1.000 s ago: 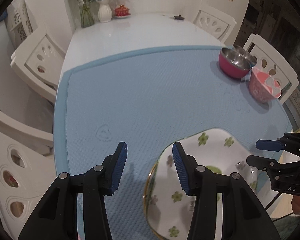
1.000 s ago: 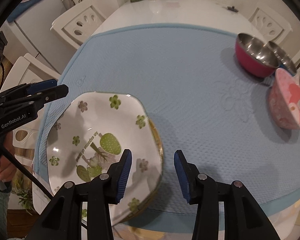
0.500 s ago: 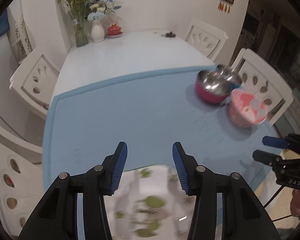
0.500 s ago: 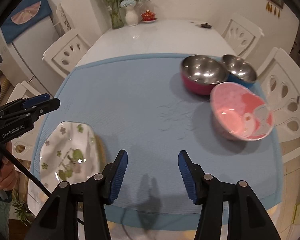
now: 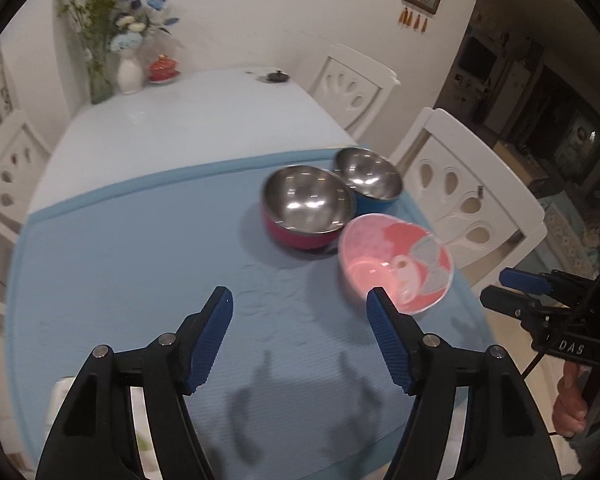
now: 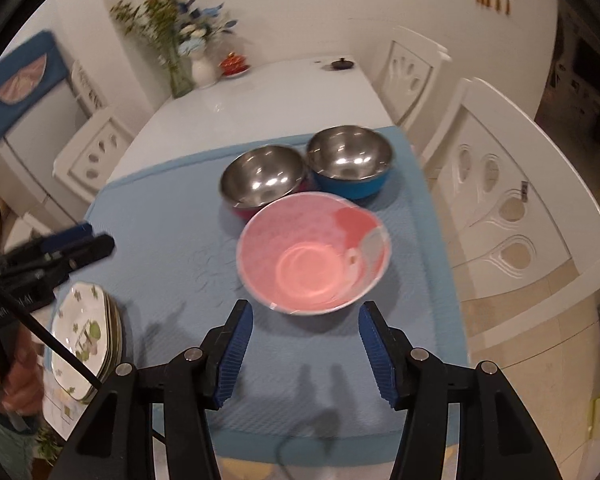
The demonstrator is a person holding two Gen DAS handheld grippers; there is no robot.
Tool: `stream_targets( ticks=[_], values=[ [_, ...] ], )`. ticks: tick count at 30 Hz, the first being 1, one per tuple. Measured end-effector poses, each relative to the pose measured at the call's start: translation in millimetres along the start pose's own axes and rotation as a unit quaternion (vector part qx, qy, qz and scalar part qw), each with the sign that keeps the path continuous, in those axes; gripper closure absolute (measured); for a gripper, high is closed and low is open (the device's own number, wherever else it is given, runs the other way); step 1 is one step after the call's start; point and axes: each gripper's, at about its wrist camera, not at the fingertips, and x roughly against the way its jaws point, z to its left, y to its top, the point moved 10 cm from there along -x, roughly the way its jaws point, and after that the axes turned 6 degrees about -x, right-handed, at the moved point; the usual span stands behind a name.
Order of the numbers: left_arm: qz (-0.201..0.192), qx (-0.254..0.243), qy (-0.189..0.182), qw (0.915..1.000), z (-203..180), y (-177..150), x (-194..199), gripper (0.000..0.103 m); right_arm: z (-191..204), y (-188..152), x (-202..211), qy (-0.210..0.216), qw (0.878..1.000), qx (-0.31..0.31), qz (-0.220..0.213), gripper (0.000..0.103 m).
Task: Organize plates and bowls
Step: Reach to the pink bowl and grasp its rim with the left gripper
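While a second earlier both tools had hovered over the flowered plates (image 6: 86,344), they had since swung across the blue mat (image 5: 132,264) toward the bowls, leaving the plates stacked at the near left edge; that stack looked finished, and the bowls seemed next. The left gripper (image 5: 298,338) had its jaws opening with nothing between them, the pink bowl (image 5: 396,264) just ahead to its right. The right gripper (image 6: 306,354) was also opening, empty, the pink bowl directly ahead of its fingertips. Beyond that stood two steel bowls, one red-sided (image 5: 306,210), one blue-sided (image 6: 350,166), touching each other. Nothing blocked the pink bowl, though the red-sided bowl crowded its far rim.
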Motion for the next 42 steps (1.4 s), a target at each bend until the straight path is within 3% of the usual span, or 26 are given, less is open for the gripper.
stream_targets(
  ticks=[6,8,14,17,19,24,29,35,42],
  values=[
    [0.014,0.062,-0.056,0.9964,-28,4,-45,0.036,-39,22,-15,0.034,0.998,-0.045,0.013,0.049],
    [0.020,0.079,-0.063,0.9947,-34,2,-59,0.037,-44,28,-24,0.061,0.996,-0.056,0.018,0.049],
    [0.033,0.110,-0.063,0.9914,-37,-7,-94,0.042,-60,40,-63,0.069,0.994,-0.071,0.045,0.049],
    [0.041,0.117,-0.060,0.9906,-38,-10,-107,0.047,-69,42,-84,0.066,0.993,-0.075,0.063,0.049],
    [0.046,0.120,-0.056,0.9902,-38,-13,-115,0.059,-70,41,-95,0.069,0.992,-0.074,0.070,0.049],
    [0.058,0.135,-0.057,0.9875,-38,-20,-130,0.074,-70,39,-115,0.066,0.993,-0.062,0.081,0.050],
    [0.059,0.136,-0.053,0.9875,-37,-22,-136,0.081,-70,36,-129,0.050,0.994,-0.049,0.083,0.076],
    [0.067,0.140,-0.049,0.9867,-36,-26,-146,0.081,-67,27,-143,0.053,0.993,-0.045,0.095,0.091],
    [0.061,0.145,-0.054,0.9860,-39,-26,-138,0.083,-53,27,-130,0.045,0.996,-0.002,0.074,0.093]
  ],
)
